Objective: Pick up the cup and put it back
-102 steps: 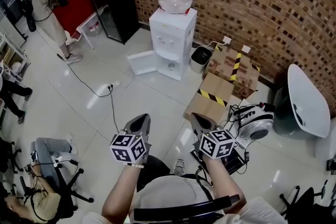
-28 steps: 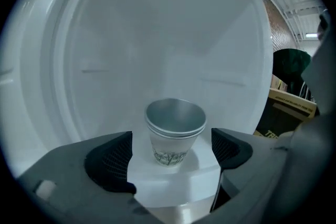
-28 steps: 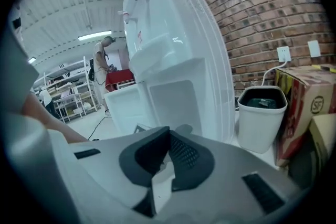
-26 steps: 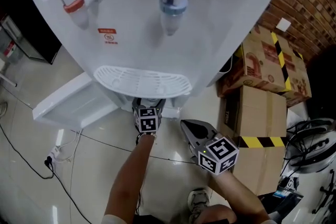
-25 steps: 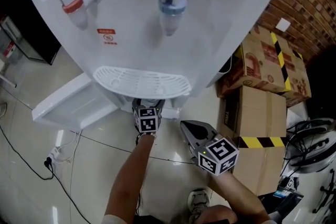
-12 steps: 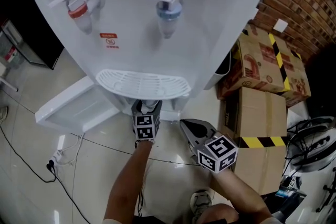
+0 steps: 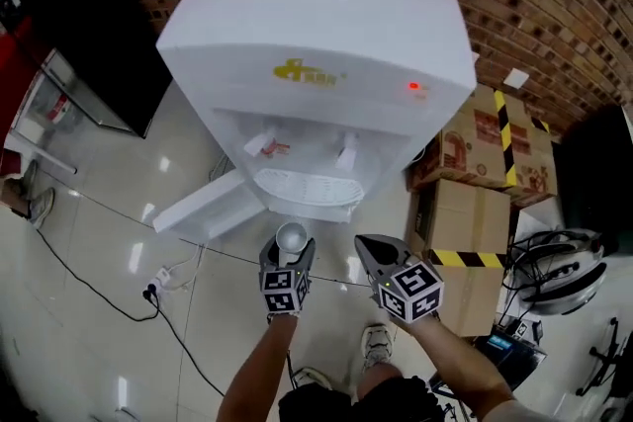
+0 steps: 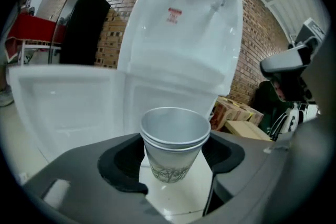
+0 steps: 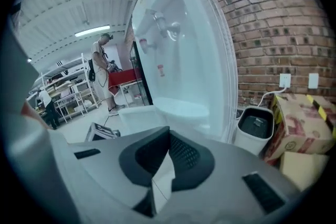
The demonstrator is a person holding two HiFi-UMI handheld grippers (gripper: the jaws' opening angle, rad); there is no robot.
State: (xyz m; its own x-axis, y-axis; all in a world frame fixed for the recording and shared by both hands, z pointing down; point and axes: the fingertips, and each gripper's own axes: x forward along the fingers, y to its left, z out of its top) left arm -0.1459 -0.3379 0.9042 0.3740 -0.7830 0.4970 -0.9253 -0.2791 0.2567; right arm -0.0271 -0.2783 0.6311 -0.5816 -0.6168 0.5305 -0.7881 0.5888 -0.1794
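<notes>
The cup [image 8: 175, 147], apparently two paper cups nested, with a grey print near its base, stands upright between the fingers [image 8: 118, 165] of the left gripper [image 7: 288, 254], whose jaws have just been closing and press on its sides. Beyond those fingertips rises the white water dispenser [image 7: 316, 64], its drip tray [image 7: 309, 190] just ahead of the cup. The right gripper [image 7: 370, 250] hangs just beside the left, jaws together on nothing. Right of its fingers stand cardboard boxes [image 7: 475, 153]
</notes>
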